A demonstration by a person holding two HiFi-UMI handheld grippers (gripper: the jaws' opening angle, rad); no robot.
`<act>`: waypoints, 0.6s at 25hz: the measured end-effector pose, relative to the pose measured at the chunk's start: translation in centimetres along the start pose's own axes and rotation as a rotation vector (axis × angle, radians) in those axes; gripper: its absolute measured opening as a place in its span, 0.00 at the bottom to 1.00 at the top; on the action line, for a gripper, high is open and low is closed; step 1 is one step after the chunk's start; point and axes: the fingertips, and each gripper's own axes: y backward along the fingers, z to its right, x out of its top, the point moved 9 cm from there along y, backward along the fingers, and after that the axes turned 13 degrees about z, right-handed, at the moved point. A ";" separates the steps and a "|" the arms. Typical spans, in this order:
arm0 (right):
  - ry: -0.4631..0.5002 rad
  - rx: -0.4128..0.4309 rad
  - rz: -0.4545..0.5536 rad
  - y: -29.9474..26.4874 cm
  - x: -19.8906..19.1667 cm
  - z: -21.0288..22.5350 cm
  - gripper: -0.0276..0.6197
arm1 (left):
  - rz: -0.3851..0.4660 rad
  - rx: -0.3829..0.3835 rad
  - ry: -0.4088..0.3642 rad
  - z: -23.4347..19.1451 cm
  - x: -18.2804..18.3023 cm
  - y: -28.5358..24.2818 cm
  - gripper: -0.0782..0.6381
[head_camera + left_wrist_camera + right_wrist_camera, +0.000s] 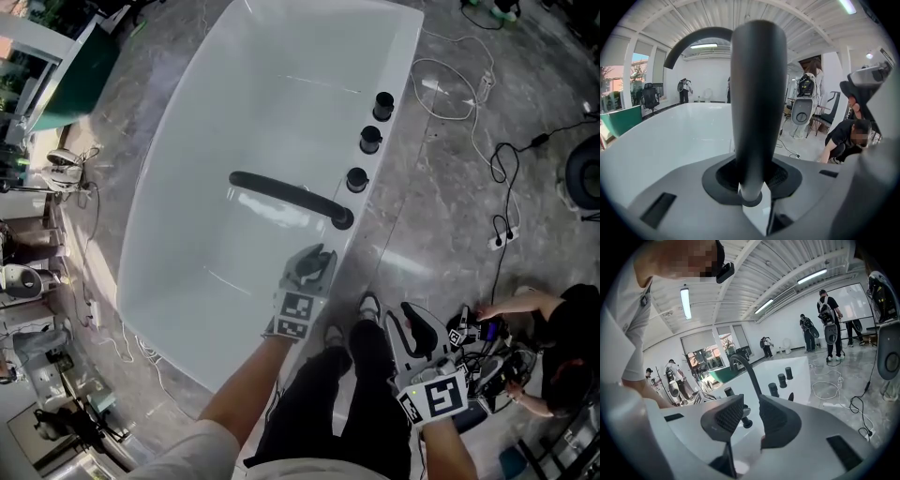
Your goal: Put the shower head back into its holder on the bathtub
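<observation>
At the tub's near rim, head view: the left gripper [314,262] sits over the white edge of the bathtub [187,234], at 6 o'clock of the foot of the black spout [281,192].
Left fingers: closed on the shower head [752,93], a black stick standing upright between the pads; only the left gripper view shows this grip.
Shower head: in the left gripper at the rim. The head view hides nearly all of it behind the gripper, so I cannot tell whether its lower end rests on the rim.
Right gripper [412,330]: off the tub, at 4 o'clock of the left one, beside the person's dark trouser legs [375,394].
Right fingers: apart, with nothing between them. Through the gap the right gripper view shows the spout and tub rim well beyond.
Knobs [370,139]: three black ones on the rim, running toward 1 o'clock from the spout's foot; the right gripper view shows them side-on.
Floor [441,234]: grey marble, with cables [469,103] at 1 o'clock and a crouching person [562,342] at 3 o'clock of the right gripper.
Left gripper view only: the spout's arch at 11 o'clock of the shower head, and the crouching person at 3 o'clock of it.
</observation>
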 end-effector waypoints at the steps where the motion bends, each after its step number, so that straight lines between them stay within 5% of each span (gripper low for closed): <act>1: -0.001 -0.001 -0.002 0.0 0.1 -0.1 0.22 | 0.003 -0.001 -0.004 0.0 0.1 -0.1 0.25; 7: 0.000 0.009 -0.007 -0.2 0.5 -0.4 0.22 | 0.001 -0.014 -0.067 0.7 0.1 -0.5 0.25; 15: -0.027 0.040 -0.017 -1.4 2.4 -1.4 0.22 | -0.021 -0.030 -0.061 0.7 1.9 0.3 0.28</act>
